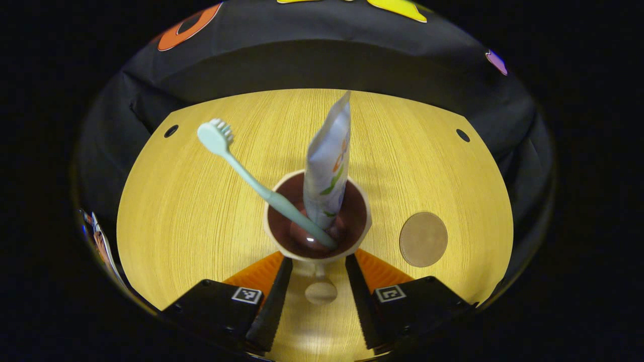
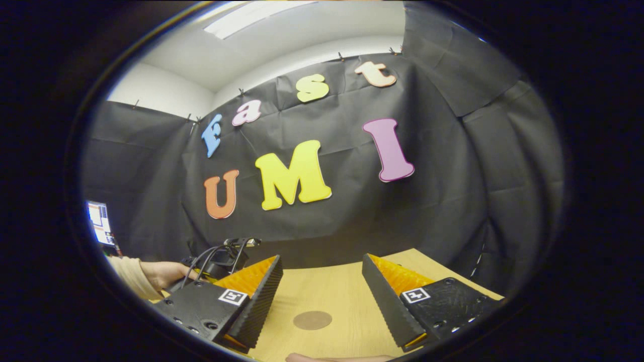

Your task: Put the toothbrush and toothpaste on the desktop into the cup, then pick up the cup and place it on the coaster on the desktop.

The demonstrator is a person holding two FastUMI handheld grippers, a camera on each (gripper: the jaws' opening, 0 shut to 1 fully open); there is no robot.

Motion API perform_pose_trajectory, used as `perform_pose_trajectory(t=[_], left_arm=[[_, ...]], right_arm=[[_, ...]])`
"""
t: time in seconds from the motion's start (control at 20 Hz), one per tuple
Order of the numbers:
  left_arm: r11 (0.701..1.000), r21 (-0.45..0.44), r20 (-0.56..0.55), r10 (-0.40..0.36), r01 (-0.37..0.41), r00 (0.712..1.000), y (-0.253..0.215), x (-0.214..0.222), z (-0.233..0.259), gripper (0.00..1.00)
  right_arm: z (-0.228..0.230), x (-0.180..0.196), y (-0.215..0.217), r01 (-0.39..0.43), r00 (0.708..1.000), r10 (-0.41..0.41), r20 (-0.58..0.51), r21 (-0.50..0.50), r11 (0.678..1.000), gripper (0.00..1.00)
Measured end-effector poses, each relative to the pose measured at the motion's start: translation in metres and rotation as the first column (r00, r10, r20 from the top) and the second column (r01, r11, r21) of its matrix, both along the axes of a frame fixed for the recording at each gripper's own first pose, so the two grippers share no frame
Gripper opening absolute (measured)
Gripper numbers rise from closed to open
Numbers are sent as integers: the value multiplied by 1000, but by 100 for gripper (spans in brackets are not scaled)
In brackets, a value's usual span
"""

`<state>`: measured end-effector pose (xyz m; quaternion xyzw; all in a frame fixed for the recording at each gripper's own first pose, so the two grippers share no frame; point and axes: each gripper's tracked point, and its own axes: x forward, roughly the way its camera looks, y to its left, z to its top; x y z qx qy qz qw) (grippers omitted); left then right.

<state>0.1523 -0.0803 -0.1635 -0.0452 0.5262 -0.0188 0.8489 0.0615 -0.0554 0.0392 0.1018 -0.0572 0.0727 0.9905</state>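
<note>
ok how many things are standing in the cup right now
2: the toothbrush leans left with its head up over the rim, and the toothpaste stands nearly upright in the cup. Something small at the bottom could be hidden.

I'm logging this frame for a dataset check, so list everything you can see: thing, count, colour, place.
Cup: one, cream outside, dark brown inside, on the desktop just ahead of the left tongs.
Toothbrush: one, pale mint, leaning in the cup, bristle head up and to the left.
Toothpaste: one tube, white with orange and green print, standing in the cup.
Coaster: one, brown, round, flat on the desktop, right of the cup in the left gripper view.
Desktop: one, light wood, with two small dark holes near its far corners.
Screen: one, lit, at the left edge of the right gripper view.
Left tongs: open, either side of the cup's near base.
Right tongs: open, above the coaster.
Hand: one, cream sleeve, holding the other gripper.
</note>
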Motion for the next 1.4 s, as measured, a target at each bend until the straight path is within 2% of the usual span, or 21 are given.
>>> perform_pose_trajectory(t=[0.05,0.1,0.25,0.3,0.35,0.4,0.45,0.5,0.55,0.9,1.05,1.1,1.25,1.4], left_arm=[[1000,2,-12,20,-20,1000,-2,-4,-6,61],[1000,7,-6,24,-24,1000,-6,0,-5,29],[999,6,-4,44,-44,999,-17,3,-8,27],[999,6,0,43,-43,999,-23,4,-8,26],[999,-1,9,38,-38,999,-29,6,-5,29],[999,-9,22,42,-41,999,-36,8,-1,24],[999,-12,33,41,-41,999,-43,10,4,28],[999,-10,46,34,-34,998,-48,-2,16,23],[1000,-9,58,29,-29,998,-44,6,13,23],[995,-18,105,-95,97,990,-92,-3,41,23],[989,36,146,-144,141,979,-106,3,59,23],[987,53,144,-155,149,977,-108,5,62,23],[988,76,150,-145,135,978,-104,13,76,23],[994,67,162,-100,90,982,-100,26,90,23]], right_arm=[[3,-2,-4,7,1000,-7,11,3,1000,95],[5,-4,-6,13,1000,-14,17,7,1000,95],[10,-8,-10,14,1000,-15,27,23,1000,95],[9,-7,-11,12,1000,-13,27,25,1000,98],[9,-7,-11,11,1000,-12,26,23,1000,98],[7,-6,-9,11,1000,-12,23,19,1000,95],[6,-6,-8,10,1000,-10,19,14,1000,95],[5,-6,-7,8,1000,-8,17,10,1000,95],[6,-7,-6,6,1000,-6,17,9,1000,95],[8,-8,-6,10,999,-10,31,-2,1000,95],[10,-9,-11,20,999,-20,34,-6,1000,98],[10,-9,-13,23,999,-23,35,-3,1000,95],[14,-9,-18,24,999,-24,42,16,1000,95],[14,-8,-22,25,999,-27,42,29,999,95]])
